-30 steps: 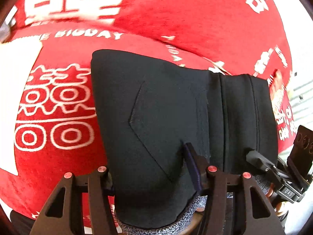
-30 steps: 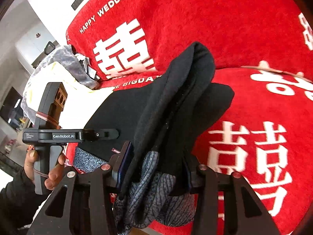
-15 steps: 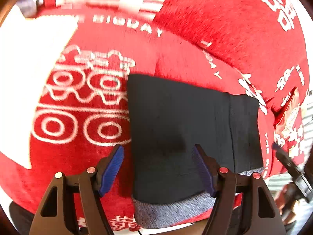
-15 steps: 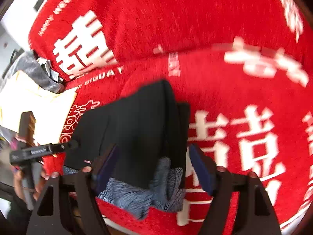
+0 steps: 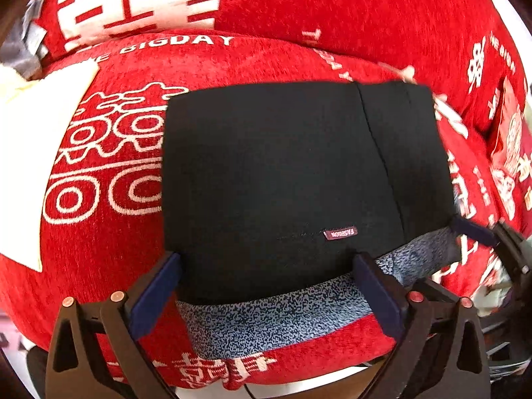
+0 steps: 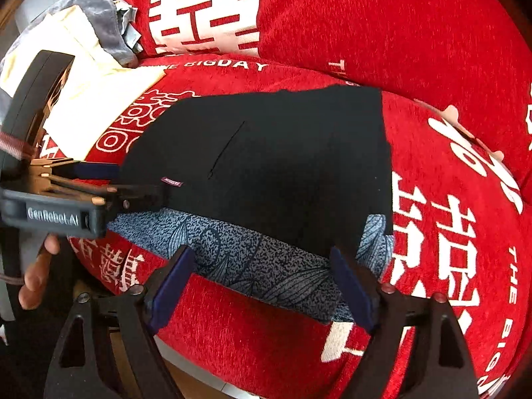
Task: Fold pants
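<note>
On the red sofa cover [image 5: 99, 249], black pants [image 5: 282, 173] lie folded, both hand-held grippers [image 5: 267, 294] [image 6: 262, 287] opening, released.

The folded pants [image 5: 276, 179] were laid flat on the sofa seat cushion [image 5: 99, 232], before the back cushion [image 5: 332, 6]. A lining strip [image 5: 276, 319] was exposed along their near edge. To the left, a pale cloth [image 6: 99, 99] was spread on the seat.
</note>
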